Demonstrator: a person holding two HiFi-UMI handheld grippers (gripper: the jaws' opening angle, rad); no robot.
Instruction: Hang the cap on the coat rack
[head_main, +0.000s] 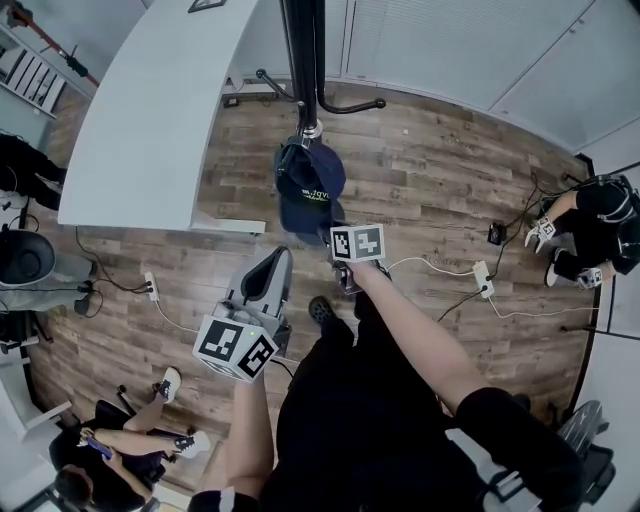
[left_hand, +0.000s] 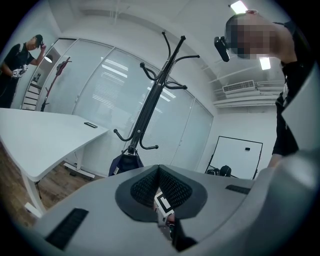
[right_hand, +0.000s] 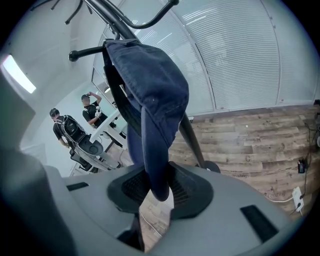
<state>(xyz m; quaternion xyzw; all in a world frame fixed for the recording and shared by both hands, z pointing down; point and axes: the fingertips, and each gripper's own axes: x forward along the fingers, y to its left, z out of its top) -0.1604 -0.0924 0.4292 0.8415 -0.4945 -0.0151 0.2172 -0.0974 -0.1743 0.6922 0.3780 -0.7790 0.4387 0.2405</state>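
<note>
The right claw (right_hand: 158, 192) is clamped on the brim of the navy-blue fabric cap (right_hand: 150, 90). The brim hangs straight down between the two black ribbed pads, and its rounded tip ends just below them. Above the claw, the crown of the cap is draped over a short black knobbed hook (right_hand: 86, 52). This is one of the low arms of the black metal coat rack (right_hand: 192, 141), whose pole slants down behind the cap to its base on the wood-plank floor (right_hand: 250, 135).

The left claw (left_hand: 159, 171) holds nothing. Its pad tips are pressed together, leaving only a narrow slit lower down. It points up at the rack from lower and further back, well apart from the cap. In the head view it sits to the left of the right claw and nearer the person's body.

A white curved surface (head_main: 160, 110) stands to the left of the rack. Several people in dark clothes (right_hand: 64, 128) are around the edges of the room.
</note>
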